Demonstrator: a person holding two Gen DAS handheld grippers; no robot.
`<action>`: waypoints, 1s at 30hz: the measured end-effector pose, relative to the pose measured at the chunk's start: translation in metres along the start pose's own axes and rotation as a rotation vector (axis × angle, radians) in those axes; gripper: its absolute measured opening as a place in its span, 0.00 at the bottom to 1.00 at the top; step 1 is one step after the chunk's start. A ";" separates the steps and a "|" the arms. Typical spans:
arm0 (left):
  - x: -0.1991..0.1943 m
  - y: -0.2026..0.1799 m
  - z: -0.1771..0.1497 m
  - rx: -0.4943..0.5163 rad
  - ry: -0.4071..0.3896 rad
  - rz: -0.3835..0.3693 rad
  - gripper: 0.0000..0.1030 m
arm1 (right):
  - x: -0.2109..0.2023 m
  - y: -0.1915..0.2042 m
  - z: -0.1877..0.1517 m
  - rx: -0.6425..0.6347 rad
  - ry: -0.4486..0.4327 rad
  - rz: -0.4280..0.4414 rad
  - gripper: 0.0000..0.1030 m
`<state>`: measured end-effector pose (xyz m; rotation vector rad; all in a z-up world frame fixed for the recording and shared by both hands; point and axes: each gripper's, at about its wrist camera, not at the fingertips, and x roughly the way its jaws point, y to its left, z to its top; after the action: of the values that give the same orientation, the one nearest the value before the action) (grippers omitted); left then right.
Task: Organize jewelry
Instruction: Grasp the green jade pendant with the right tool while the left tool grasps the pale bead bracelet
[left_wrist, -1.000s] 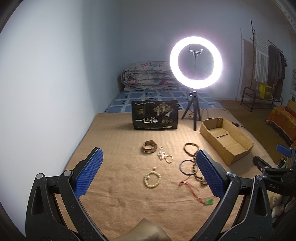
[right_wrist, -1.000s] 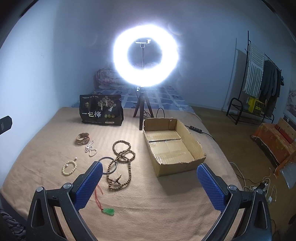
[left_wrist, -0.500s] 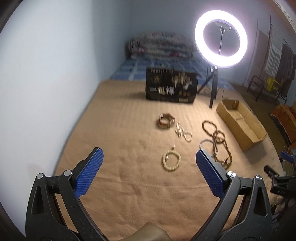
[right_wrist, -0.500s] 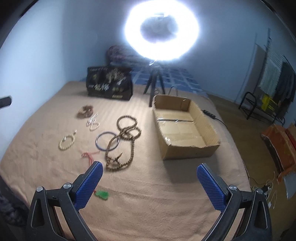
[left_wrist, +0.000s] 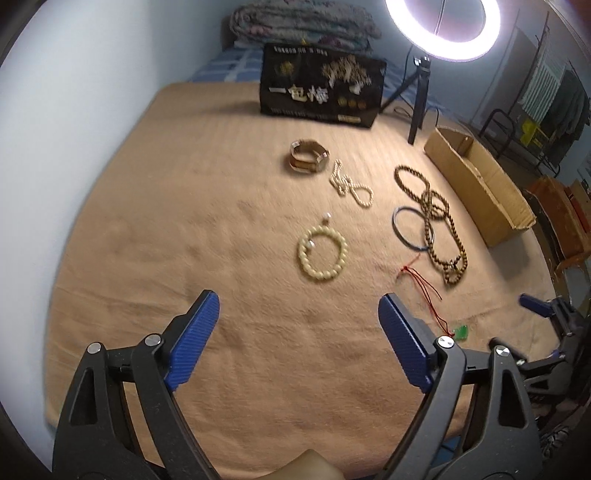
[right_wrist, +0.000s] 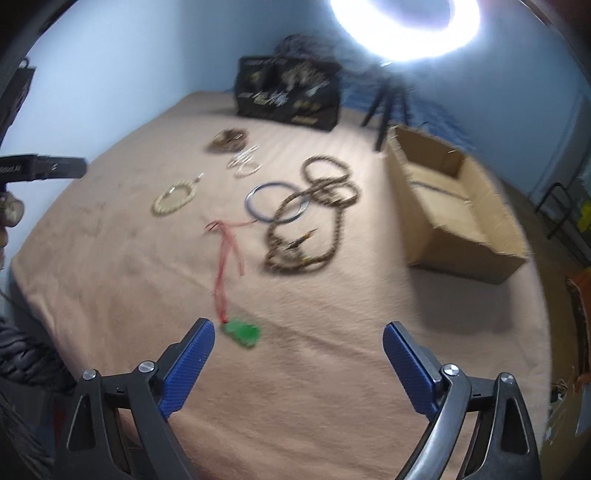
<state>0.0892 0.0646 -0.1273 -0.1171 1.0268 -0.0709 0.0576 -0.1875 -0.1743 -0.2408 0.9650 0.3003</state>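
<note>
Jewelry lies on a tan blanket (left_wrist: 155, 229). A cream bead bracelet (left_wrist: 322, 253) lies just ahead of my open, empty left gripper (left_wrist: 299, 306). Beyond it are a brown band bracelet (left_wrist: 308, 160), a white pearl strand (left_wrist: 351, 184), a blue bangle (left_wrist: 408, 229) and a long brown bead necklace (left_wrist: 439, 225). A red cord (right_wrist: 225, 254) with a green pendant (right_wrist: 242, 332) lies by the left finger of my open, empty right gripper (right_wrist: 299, 328). An open cardboard box (right_wrist: 454, 206) stands at the right.
A black printed bag (left_wrist: 321, 86) stands at the back. A lit ring light on a tripod (left_wrist: 417, 107) stands next to the box. A folded quilt (left_wrist: 299, 22) lies behind the bag. A clothes rack (left_wrist: 535, 103) is at the far right.
Both grippers have come down and forward toward the blanket. The jewelry looks larger and closer. The green pendant is now right by my right gripper's left finger. Both stay open.
</note>
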 end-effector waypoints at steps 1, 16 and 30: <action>0.004 -0.002 -0.001 -0.004 0.006 -0.005 0.88 | 0.005 0.003 -0.001 -0.004 0.006 0.017 0.88; 0.095 -0.005 0.013 -0.076 0.090 0.004 0.88 | 0.062 0.019 -0.013 0.004 0.121 0.069 0.80; 0.115 0.011 0.019 -0.106 0.098 0.072 0.49 | 0.061 0.024 -0.012 -0.019 0.109 0.072 0.67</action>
<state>0.1646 0.0636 -0.2171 -0.1749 1.1322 0.0438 0.0727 -0.1607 -0.2330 -0.2420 1.0802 0.3651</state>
